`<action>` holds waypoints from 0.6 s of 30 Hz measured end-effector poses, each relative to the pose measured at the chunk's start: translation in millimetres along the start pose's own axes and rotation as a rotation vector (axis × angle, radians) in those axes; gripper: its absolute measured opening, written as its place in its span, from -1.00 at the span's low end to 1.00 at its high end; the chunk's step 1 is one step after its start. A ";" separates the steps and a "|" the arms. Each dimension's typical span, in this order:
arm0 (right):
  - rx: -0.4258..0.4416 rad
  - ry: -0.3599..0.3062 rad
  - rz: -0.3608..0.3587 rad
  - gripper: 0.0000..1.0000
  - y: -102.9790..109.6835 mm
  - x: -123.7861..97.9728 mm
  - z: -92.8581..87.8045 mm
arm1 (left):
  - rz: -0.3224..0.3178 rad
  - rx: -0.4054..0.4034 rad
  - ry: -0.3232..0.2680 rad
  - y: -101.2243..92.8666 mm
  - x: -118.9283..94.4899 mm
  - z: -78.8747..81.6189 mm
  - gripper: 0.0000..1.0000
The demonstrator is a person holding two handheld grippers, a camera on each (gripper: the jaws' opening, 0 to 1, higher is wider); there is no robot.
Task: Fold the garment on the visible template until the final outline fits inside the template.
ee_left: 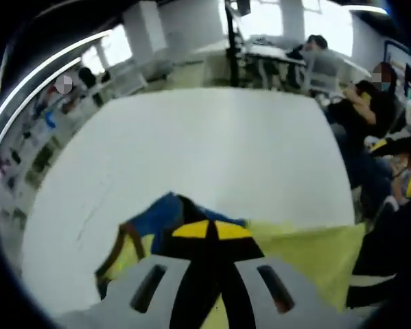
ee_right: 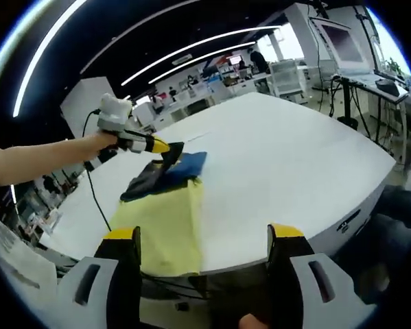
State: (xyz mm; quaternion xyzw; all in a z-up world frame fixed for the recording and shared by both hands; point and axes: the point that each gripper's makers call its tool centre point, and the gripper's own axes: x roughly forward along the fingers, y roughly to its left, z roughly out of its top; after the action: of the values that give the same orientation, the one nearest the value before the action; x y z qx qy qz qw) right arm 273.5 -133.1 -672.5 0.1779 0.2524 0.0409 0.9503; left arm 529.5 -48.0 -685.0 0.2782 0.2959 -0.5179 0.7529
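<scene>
Pinching the dark blue garment between closed yellow-tipped fingers, left gripper lifts one corner at 10 o'clock in the right gripper view. Rest of garment lies crumpled on the far end of the yellow template, spread across the white tabletop. Right gripper hangs off the tabletop's near edge, fingers spread wide, holding nothing. Left gripper view: blue cloth bunched just past the closed tips.

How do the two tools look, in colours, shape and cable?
The right tool has two light grey jaws with dark slots, black inner faces and yellow tips. The left tool shows the same yellow and black tips on a white and grey body, with a black cable hanging from it. The holding arm is bare, without sleeve.
</scene>
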 end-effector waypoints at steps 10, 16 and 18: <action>0.027 -0.002 -0.036 0.50 -10.8 -10.6 -5.9 | 0.001 -0.044 0.007 -9.1 13.3 0.3 -1.00; 0.027 0.017 -0.026 0.50 -13.7 -10.0 -11.5 | 0.002 -0.052 -0.005 -12.4 16.2 10.6 -1.00; 0.027 0.015 -0.027 0.50 -15.6 -9.5 -10.2 | 0.001 -0.048 -0.002 -13.9 18.8 10.3 -1.00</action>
State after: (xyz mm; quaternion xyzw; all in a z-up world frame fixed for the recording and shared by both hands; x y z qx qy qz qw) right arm 260.0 -146.0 -681.9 0.1872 0.2625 0.0258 0.9463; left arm 523.4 -71.3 -693.5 0.2599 0.3074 -0.5107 0.7597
